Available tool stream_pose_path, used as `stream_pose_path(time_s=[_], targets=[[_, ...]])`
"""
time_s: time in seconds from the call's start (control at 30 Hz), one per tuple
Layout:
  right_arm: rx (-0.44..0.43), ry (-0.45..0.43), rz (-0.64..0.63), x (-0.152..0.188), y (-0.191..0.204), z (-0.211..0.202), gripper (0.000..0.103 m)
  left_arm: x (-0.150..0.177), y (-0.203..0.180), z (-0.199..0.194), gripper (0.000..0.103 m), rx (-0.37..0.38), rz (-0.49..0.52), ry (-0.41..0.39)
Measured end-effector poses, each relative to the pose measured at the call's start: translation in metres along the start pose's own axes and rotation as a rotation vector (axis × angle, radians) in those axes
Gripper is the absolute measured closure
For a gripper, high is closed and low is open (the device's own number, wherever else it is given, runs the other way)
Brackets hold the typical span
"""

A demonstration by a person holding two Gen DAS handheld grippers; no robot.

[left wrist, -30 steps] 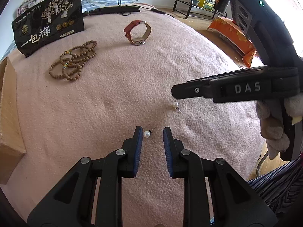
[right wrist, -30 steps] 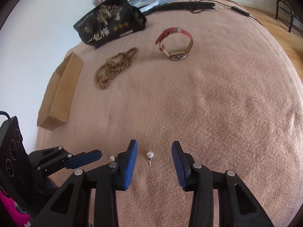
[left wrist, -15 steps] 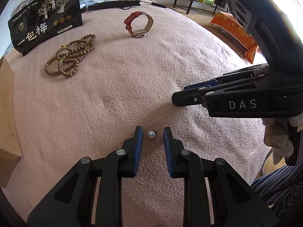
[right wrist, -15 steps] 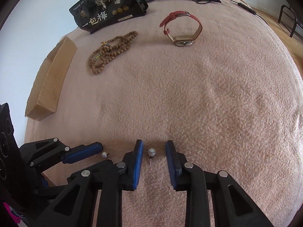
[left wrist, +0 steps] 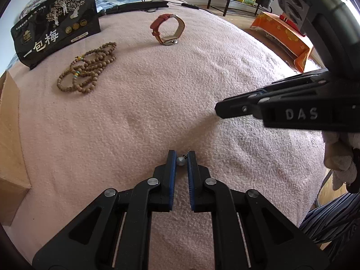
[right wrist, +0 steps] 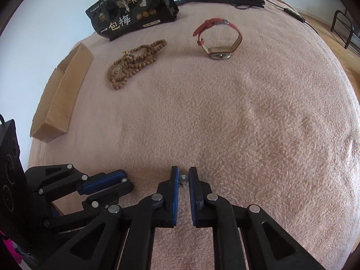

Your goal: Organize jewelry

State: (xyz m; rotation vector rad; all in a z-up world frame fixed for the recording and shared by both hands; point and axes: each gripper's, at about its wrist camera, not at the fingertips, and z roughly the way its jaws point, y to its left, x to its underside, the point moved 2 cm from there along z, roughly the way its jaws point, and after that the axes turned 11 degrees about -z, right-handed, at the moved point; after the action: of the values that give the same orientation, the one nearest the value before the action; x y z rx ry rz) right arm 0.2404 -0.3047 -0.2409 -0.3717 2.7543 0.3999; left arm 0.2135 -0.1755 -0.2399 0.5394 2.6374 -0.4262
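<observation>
At lower centre of each wrist view, on the pink fleece blanket (left wrist: 157,103), the left gripper (left wrist: 181,157) and right gripper (right wrist: 183,175) have each just closed onto a small round pearl earring (left wrist: 181,161) (right wrist: 183,177)

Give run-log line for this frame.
left gripper: shut on left pearl stud | right gripper: shut on right pearl stud | beads, watch: untouched

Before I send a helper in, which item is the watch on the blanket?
On the pink blanket, look at the far end near the black snack bag. Right of the wooden bead strands, the watch stands on edge; only it has a red strap.
</observation>
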Motion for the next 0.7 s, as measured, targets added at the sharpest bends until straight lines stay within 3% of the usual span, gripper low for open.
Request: stream_pose_path(time_s=[0.37,0.7], targets=[[0.008,-0.096,0.006,-0.011,0.002,-0.038,0.097,-0.008,0.016,-0.030,0.095,0.008,-0.052,-0.059],[0.040,-0.205,-0.060,-0.040,0.038,-0.068,0.097,-0.022,0.047,-0.077,0.095,0.003,-0.137,-0.159]])
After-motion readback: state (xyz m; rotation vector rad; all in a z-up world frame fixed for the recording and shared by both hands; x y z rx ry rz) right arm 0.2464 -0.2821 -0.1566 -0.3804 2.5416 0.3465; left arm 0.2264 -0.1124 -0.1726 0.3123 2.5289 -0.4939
